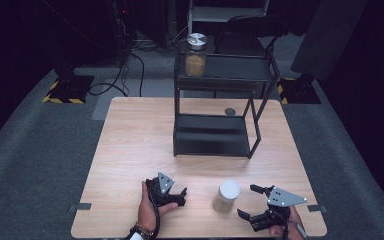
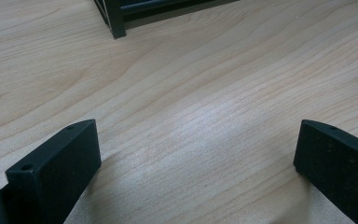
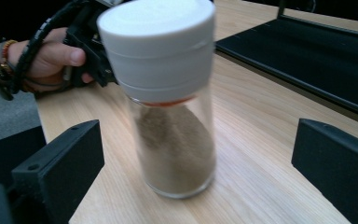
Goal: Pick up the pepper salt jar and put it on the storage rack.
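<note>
One jar [image 1: 196,55] already on top of the rack [image 1: 215,135], second jar [image 1: 226,197] in front of it ungrabbed: right gripper [image 1: 253,202] spread beside it, left gripper [image 1: 179,195] spread, empty.

The right hand [image 1: 286,229] is cut off by the bottom edge of the high view, and the left forearm [image 1: 142,231] likewise. In the right gripper view the jar [image 3: 168,98] is blurred, its powder indistinct. The small dark disc [image 1: 230,112] behind the shelf [image 1: 215,135] is too small to identify.
</note>
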Tool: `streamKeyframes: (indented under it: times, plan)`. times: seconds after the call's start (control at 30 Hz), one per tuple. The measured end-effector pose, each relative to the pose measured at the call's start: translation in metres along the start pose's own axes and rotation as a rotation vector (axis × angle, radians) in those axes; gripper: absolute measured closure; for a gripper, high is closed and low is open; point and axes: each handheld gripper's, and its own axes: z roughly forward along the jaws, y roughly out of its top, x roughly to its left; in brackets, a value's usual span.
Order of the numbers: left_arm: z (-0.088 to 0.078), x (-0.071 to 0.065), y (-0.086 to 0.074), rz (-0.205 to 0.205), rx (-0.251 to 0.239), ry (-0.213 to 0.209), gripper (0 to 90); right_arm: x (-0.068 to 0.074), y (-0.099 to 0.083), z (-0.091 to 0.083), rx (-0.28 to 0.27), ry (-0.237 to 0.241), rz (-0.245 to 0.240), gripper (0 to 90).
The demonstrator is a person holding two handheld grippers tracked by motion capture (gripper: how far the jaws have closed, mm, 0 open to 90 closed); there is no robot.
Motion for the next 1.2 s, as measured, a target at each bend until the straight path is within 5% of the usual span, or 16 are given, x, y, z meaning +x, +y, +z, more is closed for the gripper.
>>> streamKeyframes:
  times: [0.5,0.97,1.2]
  plan:
    - [0.0,0.0,0.0,0.001,0.0,0.0,0.3,0.007,0.011,0.031,-0.021,0.05,-0.006,2.0]
    - [0.0,0.0,0.0,0.0,-0.001,0.0,0.4,0.018,0.006,0.044,-0.069,-0.008,-0.009,29.6]
    - [0.0,0.0,0.0,0.0,-0.001,0.0,0.4,0.022,0.003,0.045,-0.078,-0.031,-0.027,33.3]
